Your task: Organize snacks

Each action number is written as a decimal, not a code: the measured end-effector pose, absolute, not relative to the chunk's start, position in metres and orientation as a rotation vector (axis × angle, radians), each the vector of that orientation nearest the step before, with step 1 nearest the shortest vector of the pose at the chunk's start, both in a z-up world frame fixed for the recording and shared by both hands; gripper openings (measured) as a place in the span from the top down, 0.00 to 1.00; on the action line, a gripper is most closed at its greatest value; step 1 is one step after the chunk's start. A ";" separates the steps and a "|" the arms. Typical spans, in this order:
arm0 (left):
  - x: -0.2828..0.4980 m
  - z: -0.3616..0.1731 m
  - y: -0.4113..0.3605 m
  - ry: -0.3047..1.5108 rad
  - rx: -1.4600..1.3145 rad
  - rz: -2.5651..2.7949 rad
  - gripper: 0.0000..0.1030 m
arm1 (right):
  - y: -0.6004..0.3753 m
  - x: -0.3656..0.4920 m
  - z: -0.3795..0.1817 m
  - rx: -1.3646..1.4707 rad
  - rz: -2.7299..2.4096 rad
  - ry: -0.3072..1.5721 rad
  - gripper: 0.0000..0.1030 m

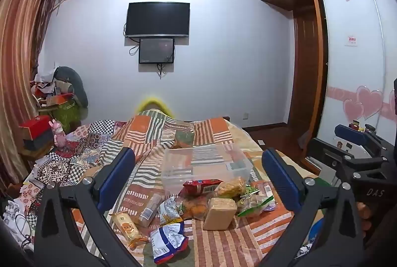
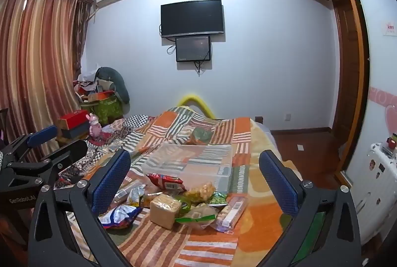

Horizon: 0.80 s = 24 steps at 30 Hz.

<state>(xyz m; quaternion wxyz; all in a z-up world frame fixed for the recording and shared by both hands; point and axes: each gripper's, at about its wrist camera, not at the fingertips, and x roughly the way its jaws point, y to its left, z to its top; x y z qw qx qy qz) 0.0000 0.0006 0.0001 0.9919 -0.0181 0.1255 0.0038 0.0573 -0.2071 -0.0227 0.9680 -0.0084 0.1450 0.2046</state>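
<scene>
Both the left gripper [image 1: 198,167] and right gripper [image 2: 194,167] hang with jaws wide apart; the snack pile [image 1: 198,205] fills lower centre, touching the clear bin [image 1: 206,163], striped bedspread [image 2: 211,249] bare below.

Heaped snack packets [image 1: 198,202] beside clear plastic bin [image 1: 238,163] (upright) on bedspread.

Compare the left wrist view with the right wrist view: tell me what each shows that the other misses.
Only the left wrist view shows the orange-printed cream wrapped bun at the pile's left edge. Only the right wrist view shows the white sticker-covered cabinet by the wardrobe. Both share the clear plastic storage box, the tan wrapped bread block, the red crinkled snack bag, the blue-and-white snack bag and the wall-mounted black television.
</scene>
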 end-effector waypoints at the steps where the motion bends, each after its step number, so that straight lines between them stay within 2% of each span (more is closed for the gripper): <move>1: 0.001 0.000 0.001 0.258 -0.042 0.004 0.00 | -0.207 0.057 -0.023 -0.016 0.414 0.290 0.00; 24: 0.005 -0.005 0.004 0.257 -0.051 -0.016 0.00 | -0.210 0.056 -0.023 -0.002 0.409 0.284 0.00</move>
